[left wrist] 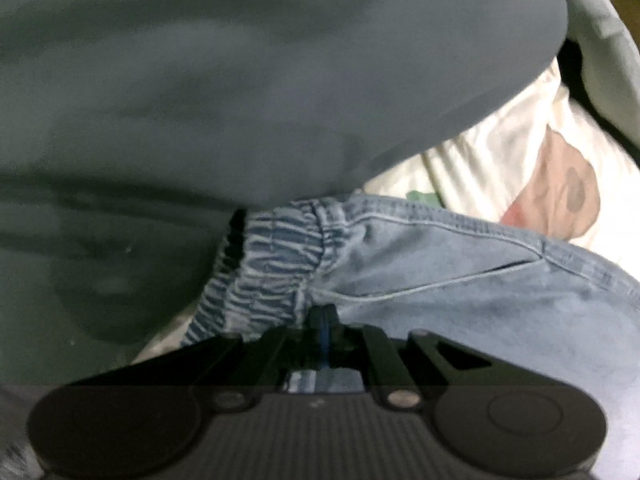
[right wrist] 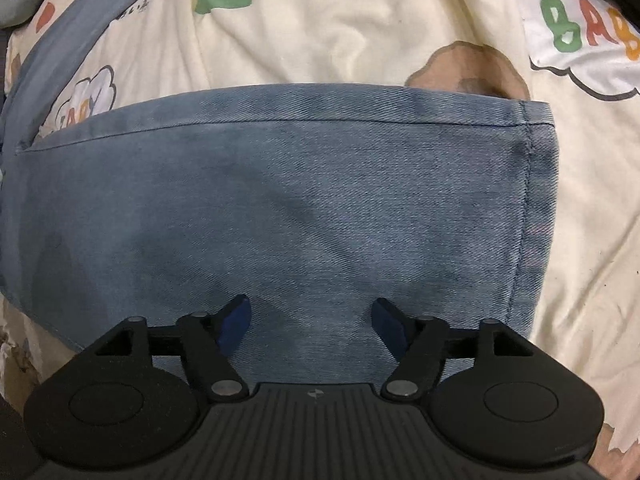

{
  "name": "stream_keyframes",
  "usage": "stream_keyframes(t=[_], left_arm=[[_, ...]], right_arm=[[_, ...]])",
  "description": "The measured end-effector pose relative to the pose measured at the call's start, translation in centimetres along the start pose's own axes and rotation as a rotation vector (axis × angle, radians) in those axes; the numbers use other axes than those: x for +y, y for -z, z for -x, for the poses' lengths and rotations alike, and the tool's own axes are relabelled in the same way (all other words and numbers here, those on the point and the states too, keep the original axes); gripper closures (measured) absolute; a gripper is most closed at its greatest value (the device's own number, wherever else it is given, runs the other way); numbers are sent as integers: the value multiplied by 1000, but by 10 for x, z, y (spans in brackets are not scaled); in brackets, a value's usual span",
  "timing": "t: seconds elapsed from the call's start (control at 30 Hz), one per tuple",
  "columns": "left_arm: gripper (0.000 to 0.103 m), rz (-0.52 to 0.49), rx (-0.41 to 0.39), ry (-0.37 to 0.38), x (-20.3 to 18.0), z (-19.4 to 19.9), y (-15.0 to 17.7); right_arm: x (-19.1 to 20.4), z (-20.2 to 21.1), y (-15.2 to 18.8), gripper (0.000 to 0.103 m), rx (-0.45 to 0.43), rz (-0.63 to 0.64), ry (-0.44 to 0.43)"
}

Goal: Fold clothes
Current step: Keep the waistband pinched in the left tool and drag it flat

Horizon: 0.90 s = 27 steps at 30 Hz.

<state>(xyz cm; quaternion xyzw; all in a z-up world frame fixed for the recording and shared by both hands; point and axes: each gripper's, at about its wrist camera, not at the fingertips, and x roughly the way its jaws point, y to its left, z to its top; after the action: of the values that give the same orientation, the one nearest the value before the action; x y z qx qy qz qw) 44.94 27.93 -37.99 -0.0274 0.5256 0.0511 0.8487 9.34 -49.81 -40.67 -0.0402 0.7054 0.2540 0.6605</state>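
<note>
Left tongs point(left wrist: 323, 320), angled steeply down, are pinched shut on the jeans point(left wrist: 440, 280) just beside the gathered elastic waistband point(left wrist: 276, 248); a grey garment point(left wrist: 200, 80) fills the view beyond. Right tongs point(right wrist: 310, 320) also point steeply down, spread wide over the jeans' folded blue leg point(right wrist: 280, 200), gripping nothing. These jeans lie on a cream cartoon-print bedsheet point(right wrist: 360, 32).

The blue jeans point(right wrist: 280, 208) lie flat on a cream blanket with cartoon pictures, one stitched hem edge folded over. Their stretchy, bunched waistband point(left wrist: 276, 264) sits tucked under a grey-green cloth, beside a pocket seam.
</note>
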Motion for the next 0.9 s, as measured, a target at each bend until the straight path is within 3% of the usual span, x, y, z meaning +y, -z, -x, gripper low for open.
stream_keyframes(t=[0.2,0.37,0.53,0.8,0.9], left_arm=[[97,0,-12,46,-3,30,2],[97,-26,-14,79,-1,48,9],[100,-38,39,11,5,30,18],[100,-110,18,-55,-11,25,24],[99,-95,4,-36,-17,39,30]], right_arm=[[-5,2,-1,31,-4,-24,-8],[-1,13,-8,60,-29,-15,2],[5,9,-16,60,-31,29,24],[7,3,-13,62,-40,39,42],[6,3,-12,62,-32,51,47]])
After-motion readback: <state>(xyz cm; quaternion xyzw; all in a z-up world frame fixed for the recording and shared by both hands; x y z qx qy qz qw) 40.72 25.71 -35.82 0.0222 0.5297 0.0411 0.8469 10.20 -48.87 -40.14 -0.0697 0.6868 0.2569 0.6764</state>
